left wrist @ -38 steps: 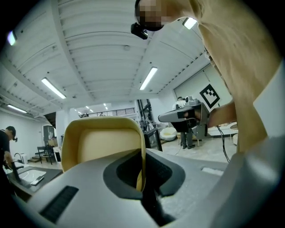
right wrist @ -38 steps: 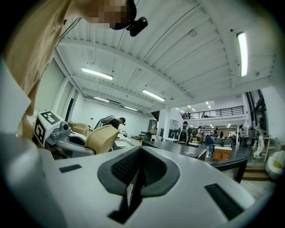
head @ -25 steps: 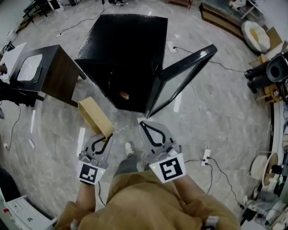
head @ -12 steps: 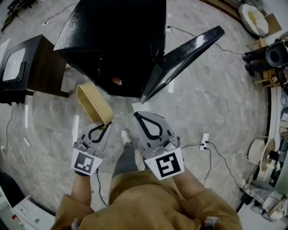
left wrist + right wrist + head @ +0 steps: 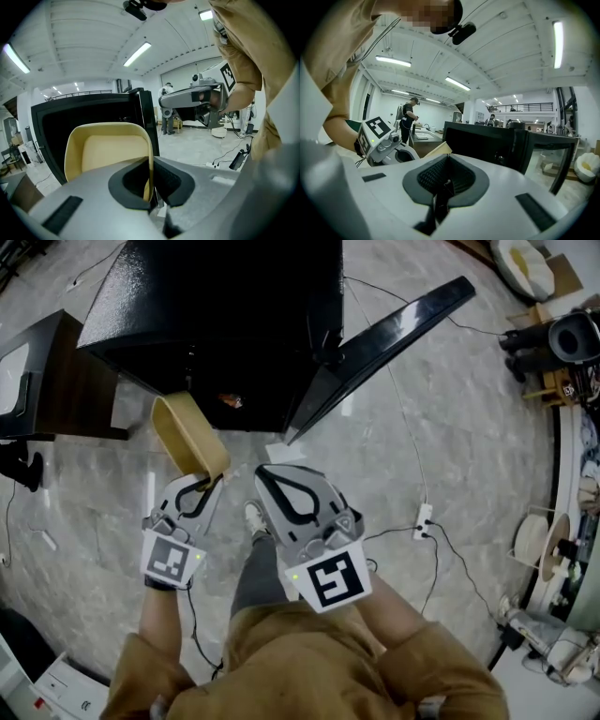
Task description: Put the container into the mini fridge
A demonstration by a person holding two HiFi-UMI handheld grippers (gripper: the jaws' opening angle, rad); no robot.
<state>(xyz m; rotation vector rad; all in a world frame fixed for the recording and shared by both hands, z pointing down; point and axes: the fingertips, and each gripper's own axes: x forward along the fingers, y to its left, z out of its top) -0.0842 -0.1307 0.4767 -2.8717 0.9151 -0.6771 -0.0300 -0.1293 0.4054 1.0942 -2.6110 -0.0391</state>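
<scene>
The tan, open container (image 5: 186, 432) is tilted on edge just in front of the black mini fridge (image 5: 225, 324), close to its dark opening. My left gripper (image 5: 212, 481) is shut on the container's thin side wall. In the left gripper view the container (image 5: 105, 150) fills the middle, its wall pinched at my left gripper (image 5: 152, 196), with the fridge interior (image 5: 70, 117) behind it. The fridge door (image 5: 375, 348) stands swung open to the right. My right gripper (image 5: 265, 473) hangs beside the left one, shut with nothing in it; in its own view my right gripper (image 5: 446, 183) faces the fridge (image 5: 487, 145).
A small orange thing (image 5: 230, 400) lies inside the fridge. A dark wooden side table (image 5: 61, 385) stands left of the fridge. A power strip (image 5: 424, 518) and cables lie on the marble floor at right. The person's shoe (image 5: 253, 518) is between the grippers.
Both grippers and the container have moved closer to the fridge opening. The grip on the container has not changed, and the right gripper has stayed shut.
</scene>
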